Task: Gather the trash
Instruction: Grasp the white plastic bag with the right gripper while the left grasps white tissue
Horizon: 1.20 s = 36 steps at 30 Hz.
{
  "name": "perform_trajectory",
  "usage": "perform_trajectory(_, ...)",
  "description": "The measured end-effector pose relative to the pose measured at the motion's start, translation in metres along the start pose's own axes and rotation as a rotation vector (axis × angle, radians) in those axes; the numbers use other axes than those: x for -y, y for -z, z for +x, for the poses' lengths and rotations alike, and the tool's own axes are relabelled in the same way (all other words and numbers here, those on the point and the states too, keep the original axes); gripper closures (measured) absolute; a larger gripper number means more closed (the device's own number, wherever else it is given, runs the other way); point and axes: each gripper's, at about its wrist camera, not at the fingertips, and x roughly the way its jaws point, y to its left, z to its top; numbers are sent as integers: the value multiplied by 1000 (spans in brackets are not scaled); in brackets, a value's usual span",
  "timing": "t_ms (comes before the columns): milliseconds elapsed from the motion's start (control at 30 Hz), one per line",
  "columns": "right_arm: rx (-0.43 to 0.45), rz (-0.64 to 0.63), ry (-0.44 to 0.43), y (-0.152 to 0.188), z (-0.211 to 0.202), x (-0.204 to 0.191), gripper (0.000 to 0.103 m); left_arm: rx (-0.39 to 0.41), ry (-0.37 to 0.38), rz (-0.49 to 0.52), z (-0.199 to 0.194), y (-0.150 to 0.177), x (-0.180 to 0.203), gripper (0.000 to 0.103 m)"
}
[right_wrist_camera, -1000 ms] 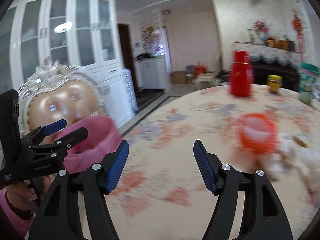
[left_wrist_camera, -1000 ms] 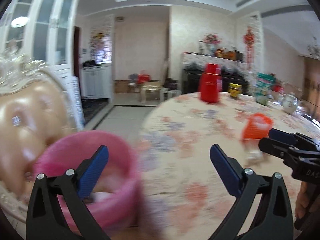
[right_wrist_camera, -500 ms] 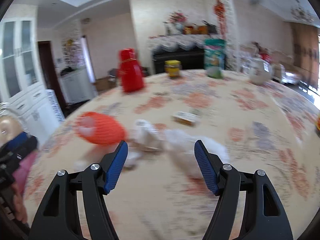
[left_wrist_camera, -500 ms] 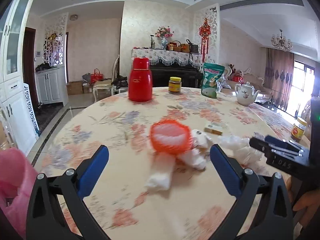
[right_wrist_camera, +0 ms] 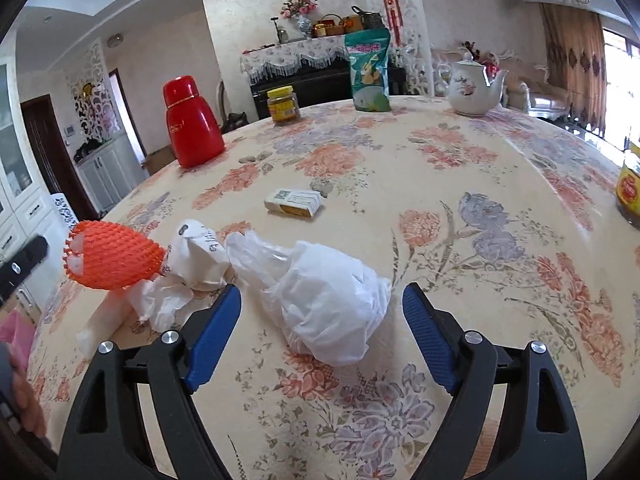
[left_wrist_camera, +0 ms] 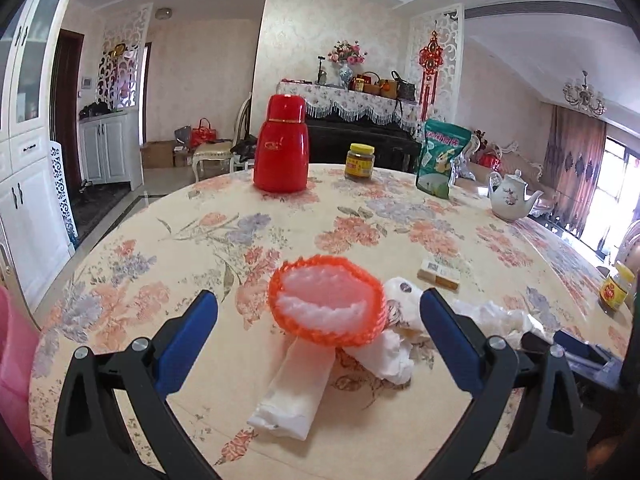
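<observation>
Tongs (right_wrist_camera: pixel 322 334) agape over floral tablecloth (right_wrist_camera: pixel 460 208), perhaps dining-room

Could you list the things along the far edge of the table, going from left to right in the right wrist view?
Red thermos → yellow-lidded jar → green snack bag → white teapot.
</observation>
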Motion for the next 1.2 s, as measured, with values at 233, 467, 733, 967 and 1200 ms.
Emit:
perform_trajectory(233,-56,4,-18,-6,16,1,18,-65,20,36,15,12,-15,5)
perform_trajectory(467,-113,-8,11,-5,28,-3,38,-129,26,118,22,21,-6,5)
perform_trajectory(733,-60,-46,7,-2,13,-10,82,-129,30,117,18,24,-7,6)
perform_trajectory(967,-19,-34,35,-3,4,-7,83,-193,197,170,18,32,21,27)
perform_trajectory(1200,-25,19,22,-3,4,5,83,-263,110,197,34,31,41,27)
